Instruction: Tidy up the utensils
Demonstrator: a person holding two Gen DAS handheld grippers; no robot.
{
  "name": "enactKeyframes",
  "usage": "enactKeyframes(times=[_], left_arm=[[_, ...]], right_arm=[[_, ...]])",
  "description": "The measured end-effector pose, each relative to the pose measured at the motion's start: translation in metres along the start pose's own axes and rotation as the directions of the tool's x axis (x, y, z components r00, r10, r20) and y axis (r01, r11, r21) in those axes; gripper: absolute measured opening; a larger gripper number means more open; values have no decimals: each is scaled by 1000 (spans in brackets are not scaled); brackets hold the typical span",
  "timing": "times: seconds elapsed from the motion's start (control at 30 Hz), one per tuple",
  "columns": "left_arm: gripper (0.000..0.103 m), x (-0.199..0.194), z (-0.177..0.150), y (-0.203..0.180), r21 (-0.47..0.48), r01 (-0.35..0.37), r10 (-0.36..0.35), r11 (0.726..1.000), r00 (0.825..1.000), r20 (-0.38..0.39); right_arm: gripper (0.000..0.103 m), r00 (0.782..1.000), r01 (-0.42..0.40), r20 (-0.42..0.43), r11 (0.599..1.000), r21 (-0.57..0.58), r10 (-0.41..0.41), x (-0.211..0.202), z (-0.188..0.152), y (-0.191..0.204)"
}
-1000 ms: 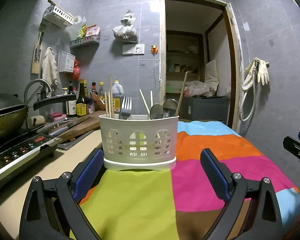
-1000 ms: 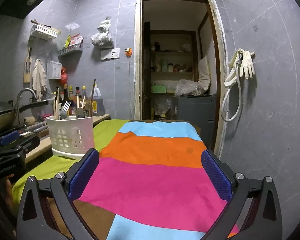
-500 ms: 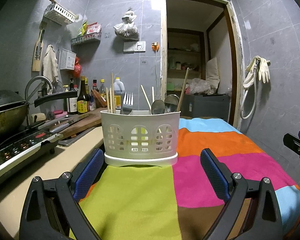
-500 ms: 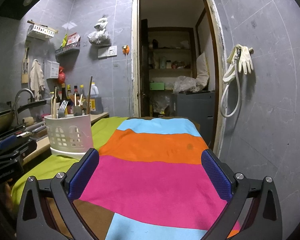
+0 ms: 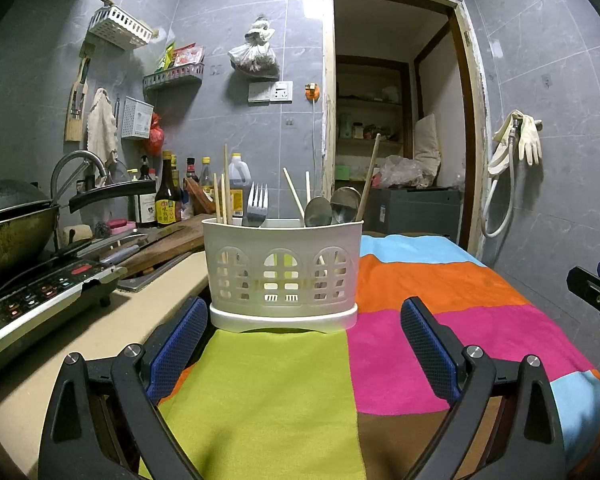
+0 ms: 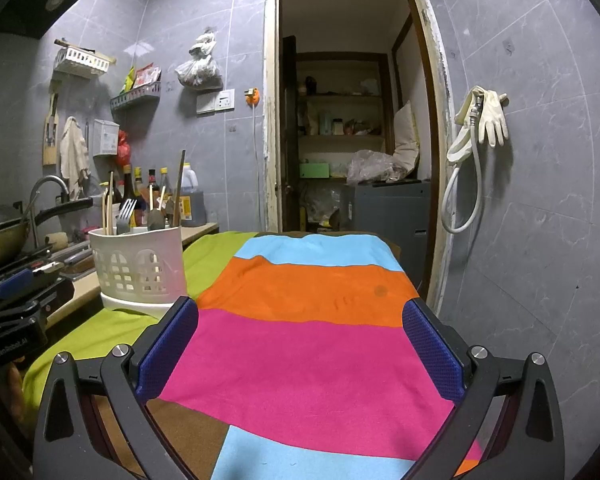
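Grey-tiled kitchen, open doorway (image 6: 352,120) at the back, pale rubber gloves (image 6: 486,120) hung on the right wall. Item: bench covered by a striped cloth (image 6: 308,352) in green, pink, orange, light blue and brown. Item: white plastic utensil caddy (image 5: 282,274), upright at the cloth's left edge where green meets the bare beige counter (image 5: 112,328); arched cut-outs along its front wall. Contents, all standing: wooden chopsticks (image 5: 224,190) at the left end, one metal fork (image 5: 256,204) tines up beside them, further chopsticks in the middle, two metal spoons (image 5: 330,208) bowls up toward the right end, one long wooden stick (image 5: 369,178) leaning right. Item: my left gripper (image 5: 304,340), fingers spread wide, nothing between them, held just short of the caddy's front and centred on it. Item: my right gripper (image 6: 300,344), likewise spread and empty, above the pink stripe, well apart from the caddy, which stands to its left. Left of the caddy: cutting board (image 5: 168,242) with knives, induction cooker (image 5: 36,296) carrying a dark wok (image 5: 12,228), sauce bottles (image 5: 166,196) along the wall.
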State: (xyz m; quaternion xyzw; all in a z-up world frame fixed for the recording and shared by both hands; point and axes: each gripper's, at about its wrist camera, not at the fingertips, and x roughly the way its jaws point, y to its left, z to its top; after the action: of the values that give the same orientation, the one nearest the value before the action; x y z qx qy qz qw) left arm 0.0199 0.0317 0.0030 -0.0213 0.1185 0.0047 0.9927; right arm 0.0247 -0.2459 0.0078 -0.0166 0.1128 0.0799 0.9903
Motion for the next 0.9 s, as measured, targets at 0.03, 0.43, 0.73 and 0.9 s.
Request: enactKeyframes(times=[0.03,0.43,0.73,0.9], left_arm=[[95,0,0,1,0,1,-1,1000,1000,-1],[95,1,0,1,-1,-1,1,1000,1000,-4],[95,1,0,1,-1,0,0,1000,1000,-5],[95,1,-1,1,0,1,-1,1000,1000,-6]], right_arm=[[103,1000,0,0,1000,1,0,0,0,0],[103,1000,-1,-2,1000,1,1,0,1,0],[103,1000,-1,-2,1000,2,1,0,1,-1],[103,1000,1,-4,1000,0,-1,0,0,-1]])
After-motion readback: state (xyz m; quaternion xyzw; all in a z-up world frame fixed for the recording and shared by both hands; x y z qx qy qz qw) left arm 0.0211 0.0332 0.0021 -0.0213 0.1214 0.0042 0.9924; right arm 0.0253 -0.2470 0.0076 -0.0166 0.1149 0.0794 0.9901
